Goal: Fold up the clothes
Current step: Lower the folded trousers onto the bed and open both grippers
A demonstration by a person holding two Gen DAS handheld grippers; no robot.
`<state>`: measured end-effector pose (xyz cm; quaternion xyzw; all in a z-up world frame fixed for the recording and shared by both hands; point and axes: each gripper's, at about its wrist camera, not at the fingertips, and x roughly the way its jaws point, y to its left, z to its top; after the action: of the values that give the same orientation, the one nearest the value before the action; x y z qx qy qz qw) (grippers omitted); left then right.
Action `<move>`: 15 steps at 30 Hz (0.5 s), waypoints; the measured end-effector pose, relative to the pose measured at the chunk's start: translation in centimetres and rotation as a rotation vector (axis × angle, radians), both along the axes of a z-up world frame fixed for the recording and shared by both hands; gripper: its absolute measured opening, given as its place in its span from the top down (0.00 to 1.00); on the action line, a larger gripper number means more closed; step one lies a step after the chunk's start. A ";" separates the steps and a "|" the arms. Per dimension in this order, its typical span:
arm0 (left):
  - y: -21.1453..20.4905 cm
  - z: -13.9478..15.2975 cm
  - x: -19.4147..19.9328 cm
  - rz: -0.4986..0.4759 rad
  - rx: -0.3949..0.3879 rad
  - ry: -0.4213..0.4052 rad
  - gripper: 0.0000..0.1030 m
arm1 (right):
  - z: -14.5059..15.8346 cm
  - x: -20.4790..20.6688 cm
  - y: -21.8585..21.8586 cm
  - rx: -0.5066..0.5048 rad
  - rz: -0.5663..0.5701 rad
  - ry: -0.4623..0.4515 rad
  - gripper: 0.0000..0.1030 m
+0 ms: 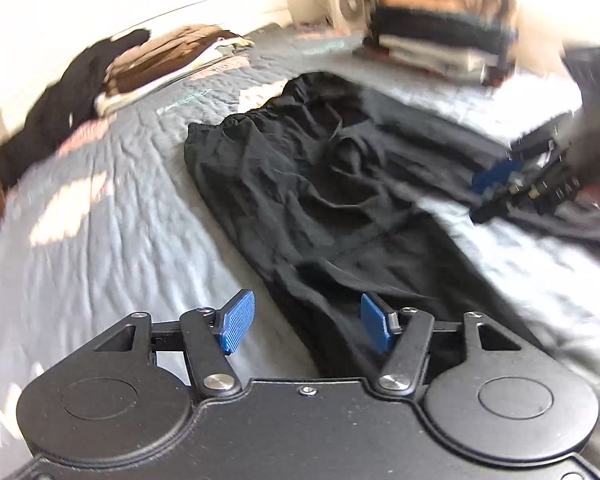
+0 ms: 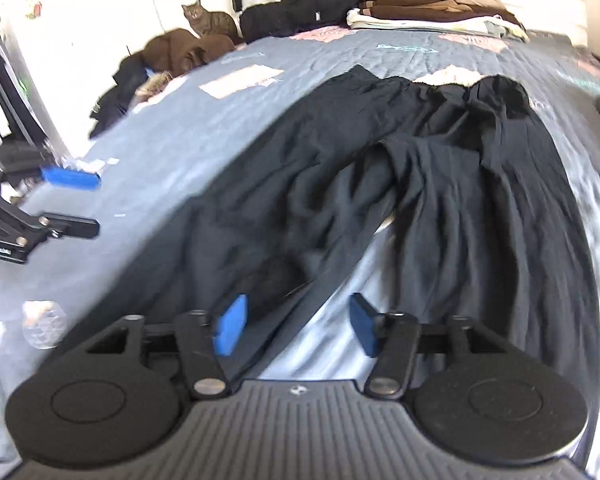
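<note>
On the blue quilt (image 2: 260, 128), black trousers (image 2: 440, 184) are lying spread, legs apart; left gripper (image 1: 306, 326) and right gripper (image 2: 298, 328) are hovering, fingers released. Loose wrinkled cloth is risking single-layer pinches.

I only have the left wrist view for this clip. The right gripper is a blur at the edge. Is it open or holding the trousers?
Observer: The right gripper is open and holds nothing; a trouser leg's edge lies between its pads.
Operator: Anything alive on the bed?
Observer: Yes, a cat sits at the far edge behind a brown garment.
Operator: Are the black trousers flat?
Observer: No, the legs are spread apart, with the blue bedspread showing between them.
</note>
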<state>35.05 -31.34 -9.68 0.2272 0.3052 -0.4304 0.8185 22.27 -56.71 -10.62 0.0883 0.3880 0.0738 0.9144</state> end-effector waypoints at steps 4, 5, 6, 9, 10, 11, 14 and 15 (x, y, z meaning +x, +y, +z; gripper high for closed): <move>3.6 -0.7 -4.6 0.142 -0.100 0.028 0.43 | 0.3 -6.1 4.3 0.062 -0.015 -0.038 0.34; 4.4 -1.0 -5.7 0.182 -0.128 0.036 0.43 | 0.1 -7.5 5.4 0.087 -0.018 -0.050 0.34; 5.3 -1.2 -6.9 0.222 -0.156 0.044 0.44 | -0.1 -8.3 6.3 0.114 -0.030 -0.068 0.34; 6.7 -2.3 -9.3 0.274 -0.206 0.058 0.66 | -0.7 -10.0 8.7 0.163 -0.038 -0.100 0.33; 6.9 -2.7 -9.9 0.274 -0.215 0.061 0.67 | -1.0 -9.9 9.5 0.154 -0.016 -0.093 0.33; 7.1 -3.1 -10.1 0.275 -0.213 0.067 0.69 | -1.2 -9.8 10.3 0.146 0.007 -0.086 0.33; 7.7 -4.1 -10.0 0.280 -0.195 0.092 0.70 | -2.1 -9.7 11.7 0.100 0.041 -0.057 0.33; 7.9 -4.4 -10.0 0.281 -0.189 0.101 0.70 | -2.5 -9.8 12.0 0.081 0.047 -0.045 0.33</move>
<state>25.08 -23.39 -14.11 0.0824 0.3328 -0.3493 0.8721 12.49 -44.73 -13.11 0.1147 0.3659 0.1129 0.9167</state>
